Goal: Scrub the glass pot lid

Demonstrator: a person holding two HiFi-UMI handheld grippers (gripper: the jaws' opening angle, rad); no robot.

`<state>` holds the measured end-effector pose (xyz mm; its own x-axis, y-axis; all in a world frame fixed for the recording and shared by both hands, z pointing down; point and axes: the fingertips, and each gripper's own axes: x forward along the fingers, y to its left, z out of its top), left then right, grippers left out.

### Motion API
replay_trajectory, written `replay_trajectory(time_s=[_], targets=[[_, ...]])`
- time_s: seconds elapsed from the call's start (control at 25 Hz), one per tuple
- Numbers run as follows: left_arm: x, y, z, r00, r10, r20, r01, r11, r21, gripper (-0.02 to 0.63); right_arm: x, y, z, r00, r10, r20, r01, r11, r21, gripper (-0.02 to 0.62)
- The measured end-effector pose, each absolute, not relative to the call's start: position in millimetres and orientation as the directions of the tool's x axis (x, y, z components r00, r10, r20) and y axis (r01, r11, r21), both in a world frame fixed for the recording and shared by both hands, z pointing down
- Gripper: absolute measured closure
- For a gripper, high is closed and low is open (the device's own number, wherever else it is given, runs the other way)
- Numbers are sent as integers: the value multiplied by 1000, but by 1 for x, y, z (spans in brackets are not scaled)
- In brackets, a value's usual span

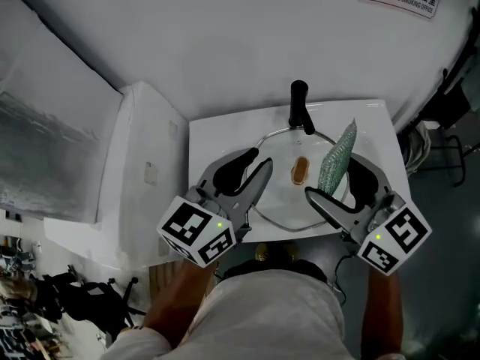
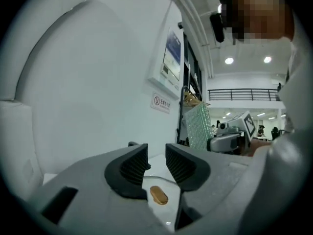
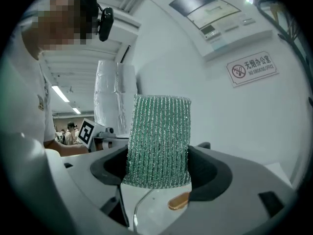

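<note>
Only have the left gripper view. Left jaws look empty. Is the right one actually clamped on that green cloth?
Observer: Yes. In the right gripper view the right gripper is closed on the green scrub cloth, which stands up out of it.
Operator: Where's the lid? I only see a brown knob.
Observer: Head view: the glass lid lies flat on the white table, knob at its middle.
Operator: Cloth touching it?
Observer: Looks clear; the right gripper view shows the lid's rim beneath the cloth's lower edge.
</note>
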<state>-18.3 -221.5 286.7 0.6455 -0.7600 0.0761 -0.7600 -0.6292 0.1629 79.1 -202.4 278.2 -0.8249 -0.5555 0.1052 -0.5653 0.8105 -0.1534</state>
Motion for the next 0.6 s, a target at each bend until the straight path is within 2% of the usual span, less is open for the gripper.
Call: replay_trajectory(time_s=[0.32,0.6], targets=[[-5,-207,262,683,-730,-29,-726,-683,81,562,73,-198,255,-826,-563,-29,-554,820,-145,247],[2,-194,251,700,-710,-76,-712,-703,9,589,68,-195,245,-808,-580,-99,-569,813,-121,247]])
